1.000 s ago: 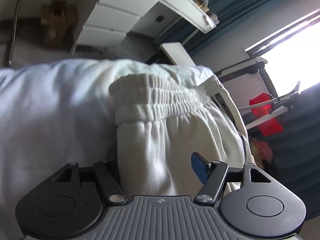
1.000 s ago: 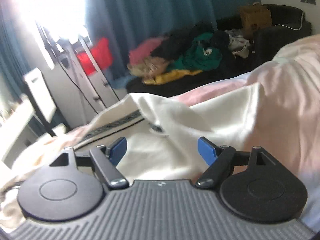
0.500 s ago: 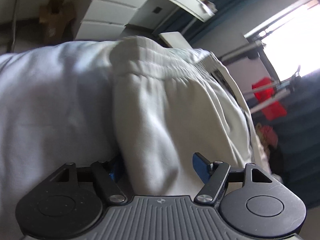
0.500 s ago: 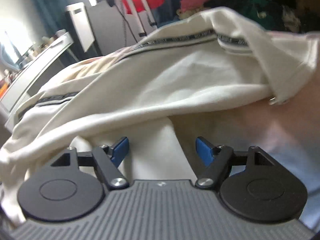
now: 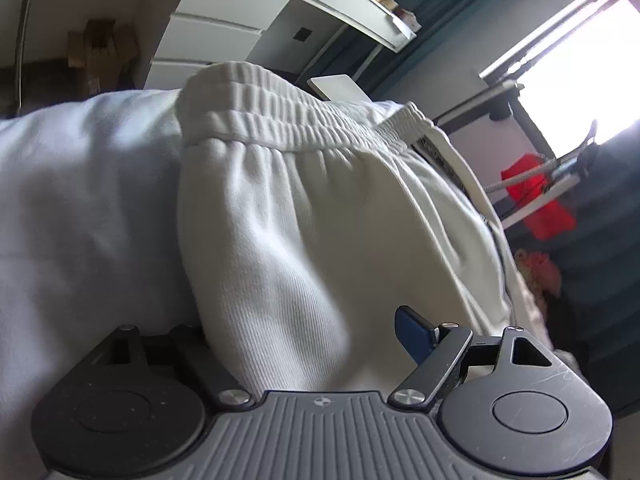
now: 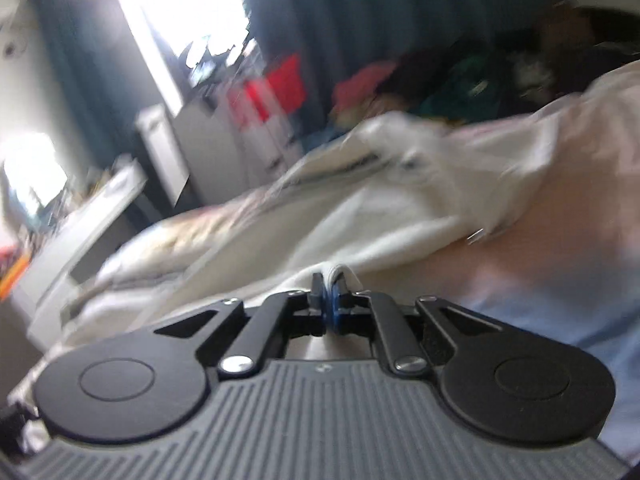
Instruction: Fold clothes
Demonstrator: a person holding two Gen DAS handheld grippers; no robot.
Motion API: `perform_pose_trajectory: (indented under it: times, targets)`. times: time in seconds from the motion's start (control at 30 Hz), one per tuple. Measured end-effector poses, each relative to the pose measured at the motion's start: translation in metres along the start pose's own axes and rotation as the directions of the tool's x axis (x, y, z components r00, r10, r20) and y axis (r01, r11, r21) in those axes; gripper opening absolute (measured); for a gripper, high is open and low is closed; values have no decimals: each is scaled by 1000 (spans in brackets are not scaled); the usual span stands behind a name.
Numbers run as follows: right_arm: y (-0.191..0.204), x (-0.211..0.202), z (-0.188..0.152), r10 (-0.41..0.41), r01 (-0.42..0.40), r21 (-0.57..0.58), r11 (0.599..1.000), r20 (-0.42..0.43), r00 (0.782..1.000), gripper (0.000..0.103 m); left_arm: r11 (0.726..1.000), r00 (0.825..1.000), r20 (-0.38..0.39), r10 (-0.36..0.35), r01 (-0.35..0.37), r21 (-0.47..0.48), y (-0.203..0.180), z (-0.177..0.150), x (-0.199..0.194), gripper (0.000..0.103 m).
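Right gripper (image 6: 330,292): jaws pressed together, pinching fold of white pants (image 6: 360,216). Picture blurry. Left gripper (image 5: 304,332): jaws spread wide and opening, pants (image 5: 304,208) bulging between them, one blue pad (image 5: 412,330) showing, not pressing cloth. Pants lying on pale bed sheet (image 5: 80,200), stretchy waistband (image 5: 288,116) at far end. Beyond: white drawers (image 5: 208,36), dark blue curtain (image 6: 400,20), red cloth (image 5: 540,204).

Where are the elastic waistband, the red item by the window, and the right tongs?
elastic waistband (image 5: 280,118), left wrist view, ribbed middle.
red item (image 5: 538,200), left wrist view, its centre.
right tongs (image 6: 331,290), right wrist view, between the tips, pinching white cloth.
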State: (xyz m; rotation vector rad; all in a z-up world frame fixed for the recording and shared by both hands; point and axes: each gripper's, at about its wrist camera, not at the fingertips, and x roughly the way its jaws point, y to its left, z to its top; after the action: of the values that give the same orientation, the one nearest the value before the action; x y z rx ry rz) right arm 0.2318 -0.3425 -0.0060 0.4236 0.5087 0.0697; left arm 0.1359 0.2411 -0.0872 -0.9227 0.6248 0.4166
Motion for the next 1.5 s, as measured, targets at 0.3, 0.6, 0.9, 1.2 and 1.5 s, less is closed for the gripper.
perform_pose_trajectory:
  times: [0.3,0.6,0.9,1.2,1.5]
  targets:
    - [-113,-135,2,-458,323,445,835,238,857,6,988,993,-82,-87,76,-134,26,11,-16,71]
    - [-164,-169,-75,-468,285,721,632,61,881,6,985,979,-174,-104,77,-152,34,-1,-43,78]
    - [-168,-176,-90,-387,214,762,611,51,921,6,958,991,-94,-92,63,-279,47,8,-33,76]
    - [-182,-183,-110,-351,181,838,514,13,936,6,985,986,162,42,-14,-173,30,6,-56,37]
    - [-176,-189,-109,-334,166,829,534,26,942,6,964,971,181,-156,190,-188,33,45,-82,9]
